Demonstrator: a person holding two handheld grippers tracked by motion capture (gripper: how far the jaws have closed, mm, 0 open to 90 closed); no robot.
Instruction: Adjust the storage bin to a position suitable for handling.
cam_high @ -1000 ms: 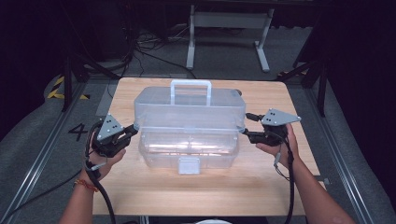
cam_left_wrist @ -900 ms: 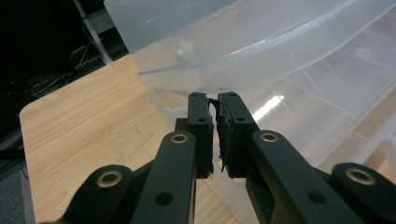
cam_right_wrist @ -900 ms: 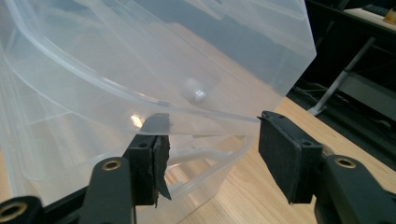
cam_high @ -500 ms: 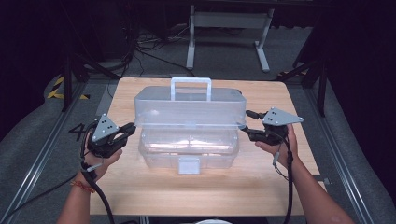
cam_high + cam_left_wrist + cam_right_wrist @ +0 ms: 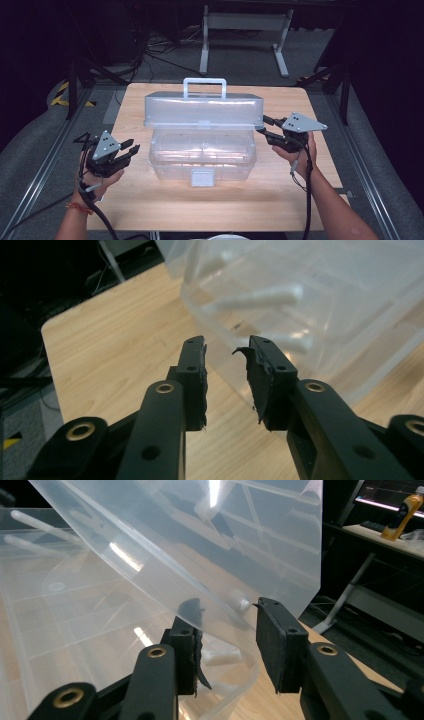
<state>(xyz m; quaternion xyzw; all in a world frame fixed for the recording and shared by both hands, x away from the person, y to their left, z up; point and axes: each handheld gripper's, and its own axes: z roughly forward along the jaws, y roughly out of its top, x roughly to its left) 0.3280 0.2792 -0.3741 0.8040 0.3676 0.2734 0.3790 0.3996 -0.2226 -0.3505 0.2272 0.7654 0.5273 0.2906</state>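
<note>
Centrally on the wooden table [image 5: 125, 205] I see a clear plastic storage box [image 5: 202, 160] with its lid [image 5: 202, 110] raised and standing tilted over the rear edge, a white handle [image 5: 204, 86] on top and a white latch [image 5: 202, 177] at the front wall. My right gripper [image 5: 263, 129] sits at the right end of the lid; in the right gripper view the lid's edge [image 5: 225, 605] passes between the jaws, which have just been closing, but a gap remains on the right pad [image 5: 272, 630] side and I cannot confirm a firm clamp. My left gripper [image 5: 131, 149] stands apart from the box's left wall, with bare table between; its jaws have just been opening, stand a little apart and hold nothing, as the left gripper view shows the box corner [image 5: 235, 370] beyond the tips. Open board runs along the front and both sides of the box. Beyond the table I note a grey floor [image 5: 30, 150], a white stand [image 5: 245, 30], loose cables [image 5: 150, 45], and dark surroundings.
</note>
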